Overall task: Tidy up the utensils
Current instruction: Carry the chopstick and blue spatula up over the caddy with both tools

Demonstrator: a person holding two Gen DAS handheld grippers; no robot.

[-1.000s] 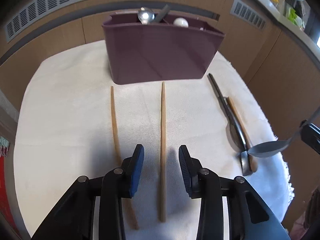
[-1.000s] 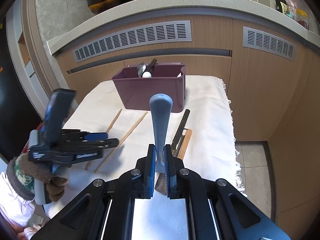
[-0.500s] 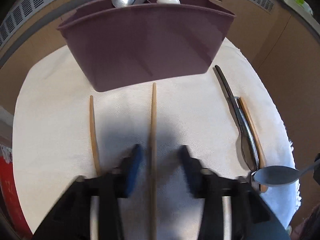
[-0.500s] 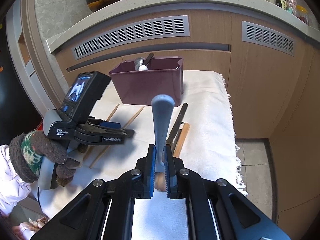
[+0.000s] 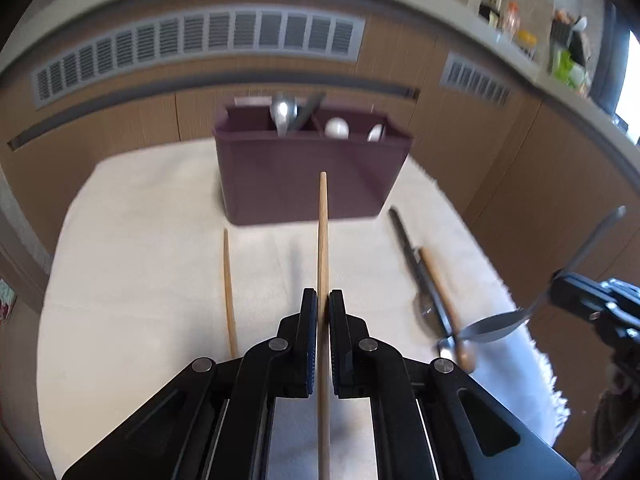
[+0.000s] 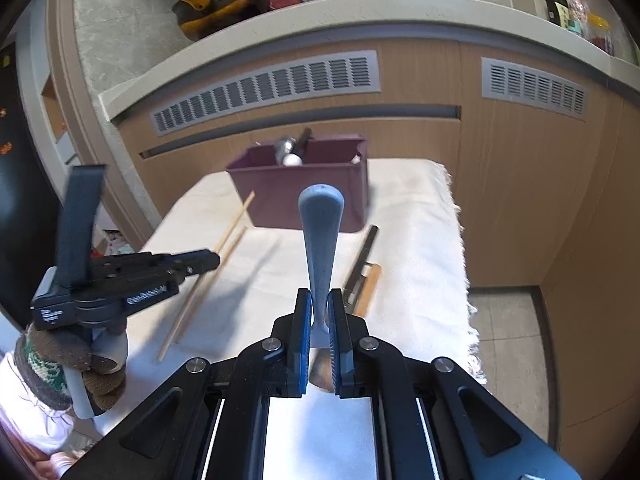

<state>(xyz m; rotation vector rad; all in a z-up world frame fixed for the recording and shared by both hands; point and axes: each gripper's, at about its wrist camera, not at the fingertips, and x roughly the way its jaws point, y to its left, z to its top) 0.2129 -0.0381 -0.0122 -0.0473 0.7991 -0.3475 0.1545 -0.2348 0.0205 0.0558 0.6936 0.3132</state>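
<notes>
left gripper (image 5: 323,308) is clamping one pale wooden chopstick (image 5: 322,240), lifting it clear of the white cloth (image 5: 140,260); its twin (image 5: 229,288) is lying alongside. right gripper (image 6: 320,312) is pinching a grey metal spoon (image 6: 320,236). risk: the long chopstick pivoting in the pads and missing the maroon plastic caddy (image 5: 304,176).

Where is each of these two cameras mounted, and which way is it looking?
Left wrist view: rides the left gripper, looking along its fingers, shut on a wooden chopstick, toward the maroon plastic utensil caddy.
Right wrist view: rides the right gripper, shut on a grey metal spoon, facing the caddy; a gloved hand shows.
Shared: caddy, white cloth, second chopstick, each other's gripper.
</notes>
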